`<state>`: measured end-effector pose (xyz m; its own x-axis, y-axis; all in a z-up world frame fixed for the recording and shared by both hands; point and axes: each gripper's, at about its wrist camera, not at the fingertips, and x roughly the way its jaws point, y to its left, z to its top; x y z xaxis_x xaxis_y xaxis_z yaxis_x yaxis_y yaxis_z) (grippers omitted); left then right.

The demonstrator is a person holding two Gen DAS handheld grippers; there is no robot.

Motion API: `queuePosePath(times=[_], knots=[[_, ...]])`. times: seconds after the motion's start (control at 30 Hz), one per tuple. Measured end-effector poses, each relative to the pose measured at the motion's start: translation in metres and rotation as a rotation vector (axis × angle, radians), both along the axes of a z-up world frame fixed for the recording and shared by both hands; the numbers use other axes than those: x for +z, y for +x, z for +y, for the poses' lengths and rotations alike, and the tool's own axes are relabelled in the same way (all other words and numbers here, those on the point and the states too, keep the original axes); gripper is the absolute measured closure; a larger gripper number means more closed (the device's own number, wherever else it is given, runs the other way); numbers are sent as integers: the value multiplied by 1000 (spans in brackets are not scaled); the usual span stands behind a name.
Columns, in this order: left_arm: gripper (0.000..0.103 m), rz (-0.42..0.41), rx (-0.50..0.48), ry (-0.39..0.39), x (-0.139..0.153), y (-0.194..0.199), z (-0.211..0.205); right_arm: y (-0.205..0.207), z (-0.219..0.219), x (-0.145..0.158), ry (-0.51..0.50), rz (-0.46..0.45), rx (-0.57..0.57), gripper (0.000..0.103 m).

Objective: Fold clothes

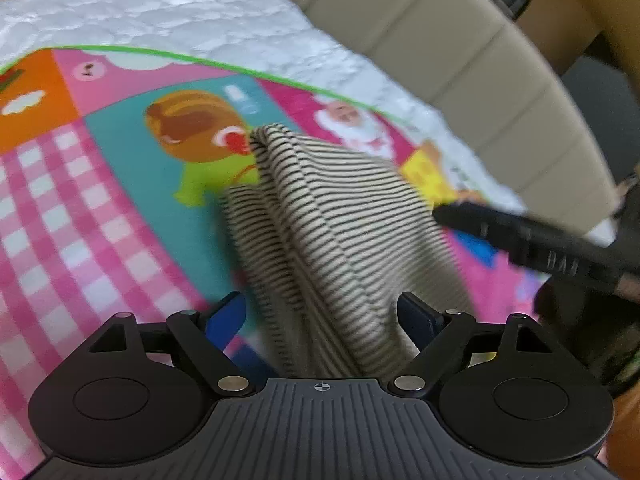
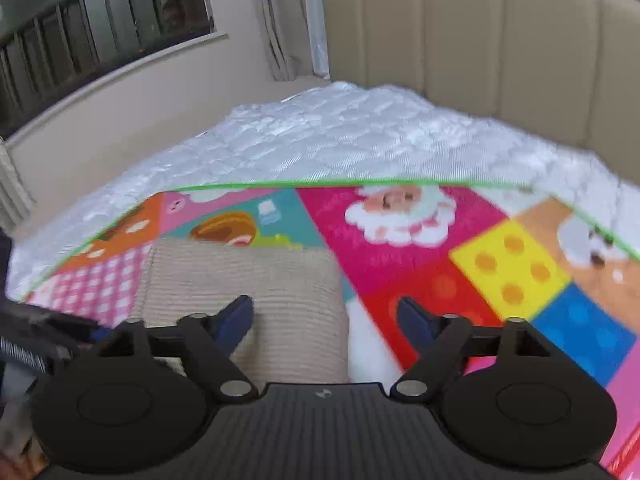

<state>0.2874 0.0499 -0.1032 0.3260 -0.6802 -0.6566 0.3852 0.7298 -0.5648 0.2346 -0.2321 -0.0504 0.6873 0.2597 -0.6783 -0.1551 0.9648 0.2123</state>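
The striped garment [image 1: 320,216], cream with thin dark stripes, lies bunched in folds on the colourful play mat [image 1: 100,208], its near end running in between the two blue-tipped fingers of the left gripper [image 1: 320,316]. Those fingers stand apart on either side of the cloth and do not pinch it. The right gripper [image 2: 326,320] also has its fingers spread wide; its left finger [image 2: 234,322] is over the near right part of the garment [image 2: 248,280], its right finger over the mat [image 2: 500,260], with nothing held. From the left wrist view, the right gripper's black body [image 1: 532,240] reaches in from the right, its tip at the garment's right edge. The mat covers a white quilted mattress [image 2: 340,136], with a beige padded headboard [image 2: 480,40] at the far side and a barred window [image 2: 100,20] far left.
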Motion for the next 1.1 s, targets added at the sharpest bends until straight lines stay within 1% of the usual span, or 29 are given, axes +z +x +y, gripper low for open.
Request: queuePosePath(times=[0.03, 0.07, 0.17, 0.2, 0.23, 0.43, 0.5, 0.53, 0.57, 0.63, 0.73, 0.83, 0.93, 1.03, 1.1], knots=[[9, 10, -12, -18, 1, -1, -1, -3, -5, -4, 26, 22, 4, 19], [7, 17, -21, -14, 0, -3, -4, -5, -8, -9, 50, 48, 15, 19], [7, 30, -36, 80, -9, -7, -18, -5, -9, -25, 85, 101, 45, 17], [7, 34, -34, 97, -12, -9, -20, -4, -7, -29, 92, 114, 56, 15], [5, 33, -30, 98, -14, -10, -21, -3, -6, -33, 101, 122, 65, 14], [5, 31, -16, 92, -18, -10, -27, 14, -5, -54, 196, 167, 84, 8], [5, 20, -15, 91, -18, -11, -28, 18, -2, -58, 212, 164, 99, 8], [6, 16, -14, 90, -18, -13, -28, 19, 1, -58, 214, 160, 111, 13], [10, 12, -15, 86, -19, -13, -27, 19, 4, -57, 217, 156, 128, 18], [18, 19, -18, 58, -18, -13, -25, 20, 10, -53, 206, 148, 138, 20], [25, 49, -6, 22, -18, -9, -18, 24, 17, -48, 203, 143, 152, 24], [31, 85, 20, -1, -14, -4, -6, 32, 28, -45, 237, 141, 172, 27], [32, 80, 49, 21, -3, 1, 11, 40, 43, -44, 275, 137, 202, 28], [33, 46, 87, 71, 8, 2, 33, 53, 69, -45, 304, 125, 240, 28], [33, 27, 122, 93, 13, 4, 48, 63, 88, -45, 307, 117, 262, 29]])
